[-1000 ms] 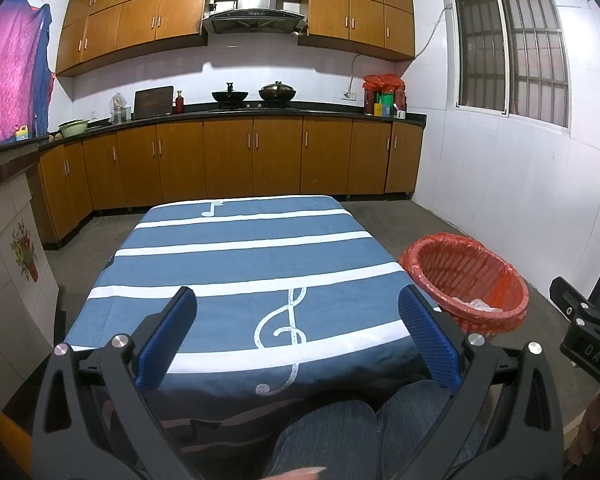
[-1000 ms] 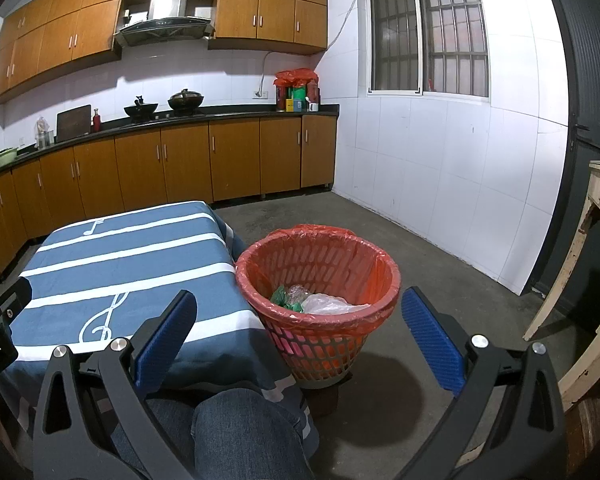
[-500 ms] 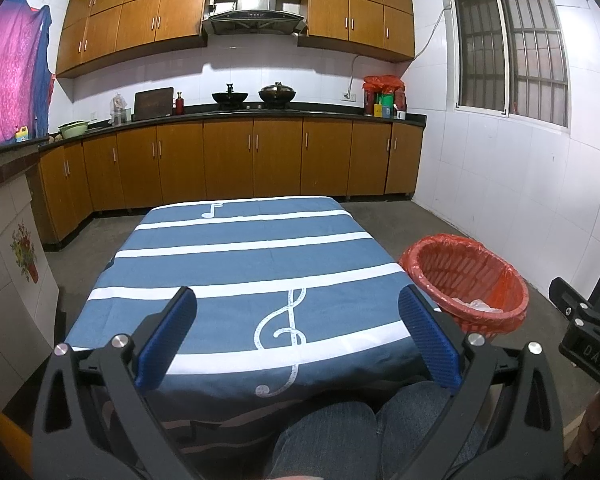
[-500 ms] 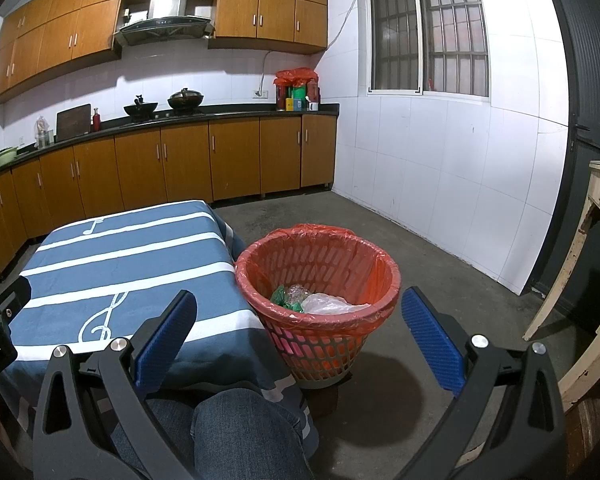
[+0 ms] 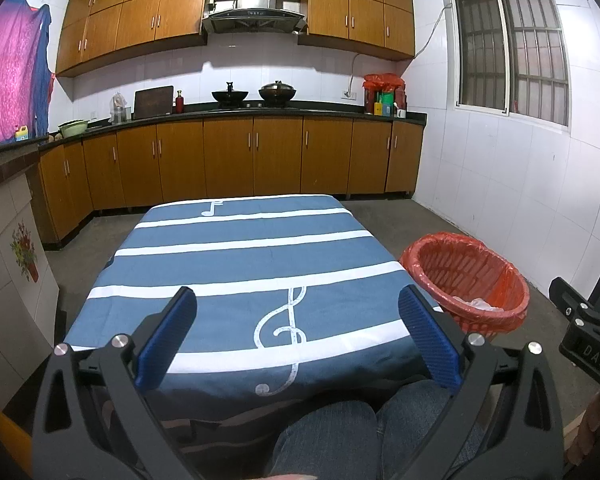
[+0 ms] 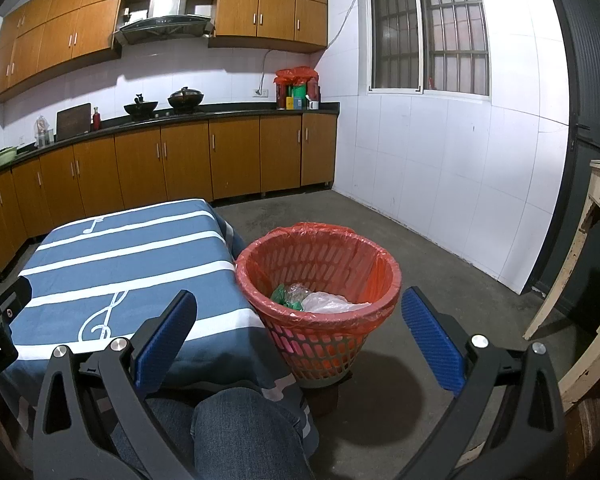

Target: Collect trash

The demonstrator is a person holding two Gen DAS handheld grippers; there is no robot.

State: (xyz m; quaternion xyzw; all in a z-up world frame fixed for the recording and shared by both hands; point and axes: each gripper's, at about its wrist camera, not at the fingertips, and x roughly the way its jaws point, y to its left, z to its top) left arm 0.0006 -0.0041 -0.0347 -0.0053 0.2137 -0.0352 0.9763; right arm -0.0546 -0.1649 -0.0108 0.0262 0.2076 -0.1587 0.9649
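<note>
A red basket lined with a red bag stands on the floor right of the table; it also shows in the left wrist view. Inside lie green trash and clear plastic. My left gripper is open and empty over the near edge of the table with the blue striped cloth. My right gripper is open and empty, just in front of the basket. No loose trash shows on the cloth.
Wooden kitchen cabinets run along the back and left walls. The person's jeans-clad knees are at the bottom. A worn cream table stands at far right. Bare concrete floor lies right of the basket.
</note>
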